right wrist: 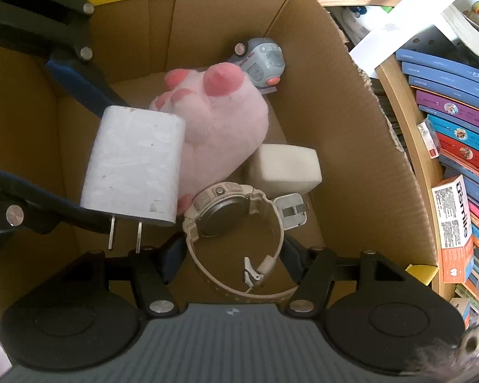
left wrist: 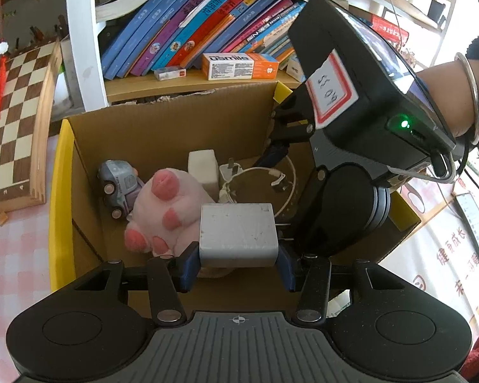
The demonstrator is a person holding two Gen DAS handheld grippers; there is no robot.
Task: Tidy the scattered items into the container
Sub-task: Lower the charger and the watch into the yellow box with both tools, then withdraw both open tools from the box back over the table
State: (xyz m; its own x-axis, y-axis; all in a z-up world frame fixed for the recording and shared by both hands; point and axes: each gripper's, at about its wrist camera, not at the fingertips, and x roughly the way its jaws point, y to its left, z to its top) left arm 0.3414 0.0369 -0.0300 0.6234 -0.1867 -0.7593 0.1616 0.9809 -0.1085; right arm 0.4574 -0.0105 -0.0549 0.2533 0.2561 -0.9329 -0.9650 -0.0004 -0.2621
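A white wall charger (left wrist: 238, 233) with two prongs is clamped in my left gripper (left wrist: 237, 250), held just above the open cardboard box (left wrist: 175, 121). From the right wrist view the same charger (right wrist: 134, 166) hangs in the left gripper (right wrist: 113, 161) over a pink plush paw (right wrist: 226, 121). My right gripper (right wrist: 233, 252) is down inside the box (right wrist: 351, 146), fingers spread wide, and a beige watch (right wrist: 223, 207) rests with its undeformed strap loop between them. The box also holds a grey toy car (right wrist: 261, 60), a white block (right wrist: 285, 169) and a small plug (right wrist: 292, 210).
A bookshelf with leaning books (left wrist: 191, 25) and an orange-and-white carton (left wrist: 239, 65) stands right behind the box. A chessboard (left wrist: 12, 111) leans at the left. A pink checked cloth (left wrist: 12, 255) covers the table. A wrist with a bangle (left wrist: 456, 95) holds the right gripper.
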